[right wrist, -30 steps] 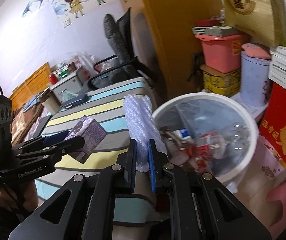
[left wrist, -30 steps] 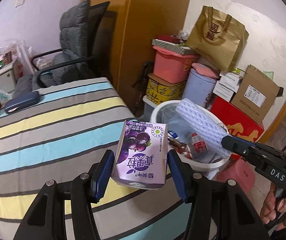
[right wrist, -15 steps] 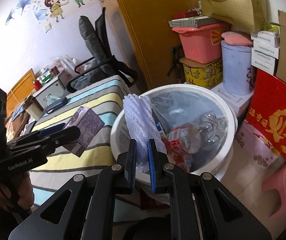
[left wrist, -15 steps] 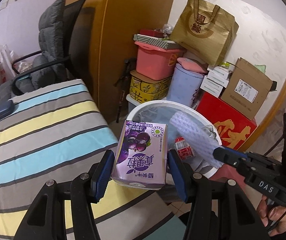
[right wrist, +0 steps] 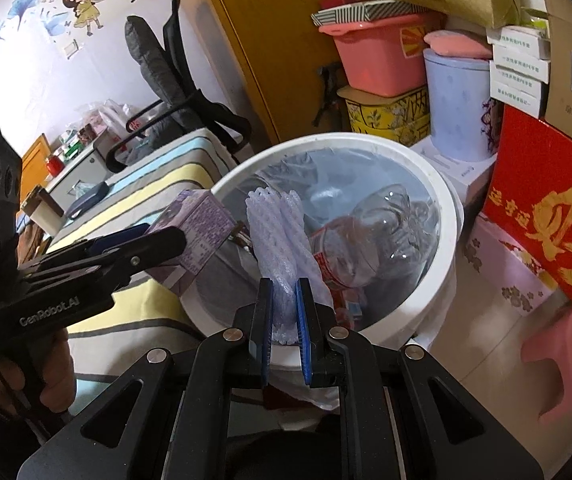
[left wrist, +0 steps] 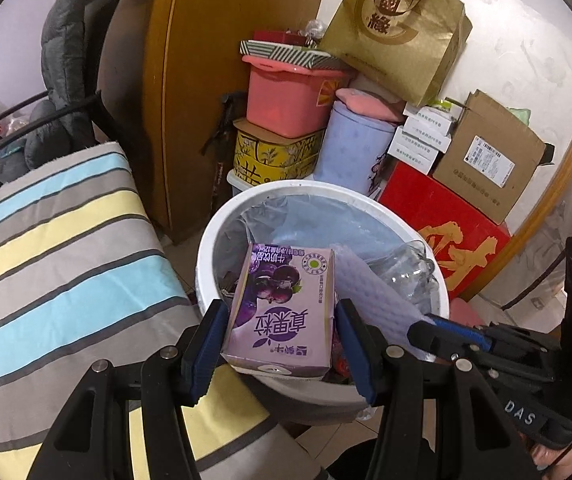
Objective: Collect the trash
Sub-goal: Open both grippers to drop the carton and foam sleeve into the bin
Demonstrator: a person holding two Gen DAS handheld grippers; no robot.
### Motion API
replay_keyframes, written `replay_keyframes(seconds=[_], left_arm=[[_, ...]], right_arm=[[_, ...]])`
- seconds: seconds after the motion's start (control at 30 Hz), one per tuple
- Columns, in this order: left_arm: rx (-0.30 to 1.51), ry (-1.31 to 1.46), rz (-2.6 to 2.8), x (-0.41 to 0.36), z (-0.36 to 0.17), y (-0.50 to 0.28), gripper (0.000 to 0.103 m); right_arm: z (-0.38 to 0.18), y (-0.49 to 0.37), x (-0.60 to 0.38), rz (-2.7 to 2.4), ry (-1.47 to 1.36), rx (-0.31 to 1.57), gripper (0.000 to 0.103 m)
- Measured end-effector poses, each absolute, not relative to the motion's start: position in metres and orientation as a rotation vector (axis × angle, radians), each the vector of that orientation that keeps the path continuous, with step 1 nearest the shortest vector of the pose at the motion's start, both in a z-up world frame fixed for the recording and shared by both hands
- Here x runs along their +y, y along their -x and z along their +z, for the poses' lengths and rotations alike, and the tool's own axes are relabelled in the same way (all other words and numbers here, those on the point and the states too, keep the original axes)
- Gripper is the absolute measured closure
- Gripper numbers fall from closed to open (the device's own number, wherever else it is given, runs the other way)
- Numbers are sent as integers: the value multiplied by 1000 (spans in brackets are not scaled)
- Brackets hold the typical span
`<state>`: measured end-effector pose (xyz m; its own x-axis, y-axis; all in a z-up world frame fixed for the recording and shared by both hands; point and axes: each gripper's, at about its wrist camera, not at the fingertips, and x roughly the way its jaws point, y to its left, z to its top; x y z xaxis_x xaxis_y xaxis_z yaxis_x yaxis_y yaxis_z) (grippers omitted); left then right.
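My left gripper (left wrist: pixel 281 344) is shut on a purple drink carton (left wrist: pixel 281 312), its blue pads pressed on both sides. The carton hangs over the near rim of a white trash bin (left wrist: pixel 213 240) lined with a grey bag. My right gripper (right wrist: pixel 283 316) is shut on a strip of white foam wrap (right wrist: pixel 275 236), which stands up over the same white trash bin (right wrist: pixel 452 232). In the right wrist view the carton (right wrist: pixel 197 236) sits just left of the foam. In the left wrist view the foam wrap (left wrist: pixel 370 288) lies right of the carton. A clear plastic bottle (right wrist: pixel 370 232) lies inside the bin.
A striped bed cover (left wrist: pixel 53 248) lies left of the bin. Behind it stand a pink tub (left wrist: pixel 290 96), a yellow box (left wrist: pixel 273 152), a lilac cylinder (left wrist: pixel 354 148), a red box (left wrist: pixel 442 224) and cardboard cartons (left wrist: pixel 490 156). A pink stool (right wrist: pixel 566 364) sits on the floor at right.
Both grippers have moved from above the bed toward the bin and lower. The carton and the foam wrap now hang over the bin's opening, still gripped.
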<state>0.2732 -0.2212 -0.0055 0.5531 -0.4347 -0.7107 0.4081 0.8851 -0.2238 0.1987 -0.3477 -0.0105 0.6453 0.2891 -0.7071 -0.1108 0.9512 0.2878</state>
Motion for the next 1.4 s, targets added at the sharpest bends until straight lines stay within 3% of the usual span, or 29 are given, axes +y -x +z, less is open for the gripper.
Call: replay_keyframes(seconds=[0.27,0.33,0.4,0.43,1.1,1.2,1.4], left_arm=[[850,51,-530,-227,-7,-285,47],[857,65,-538,-227,-7,-287,47],[851,69,-539,-225,-6,-286,47],[845,69,-537,-224,-4,-285,47],[791,88,-475,-176,15,-242,47],[802,79,-445,-172,12,-240,53],[797,76,-438,-165,12,-226,56]], right_arm=[[-15,-202,-348,230,-218,863,85],[-15,-202,-348,235,-217,860,78],[-13,-200,-348,240,-217,849,59],[-12,-200,-348,240,-217,845,56],[13,-171,-338,286,-195,755,56],[14,-169,-336,292,-190,751,56],[20,-163,-332,294,-180,731,58]])
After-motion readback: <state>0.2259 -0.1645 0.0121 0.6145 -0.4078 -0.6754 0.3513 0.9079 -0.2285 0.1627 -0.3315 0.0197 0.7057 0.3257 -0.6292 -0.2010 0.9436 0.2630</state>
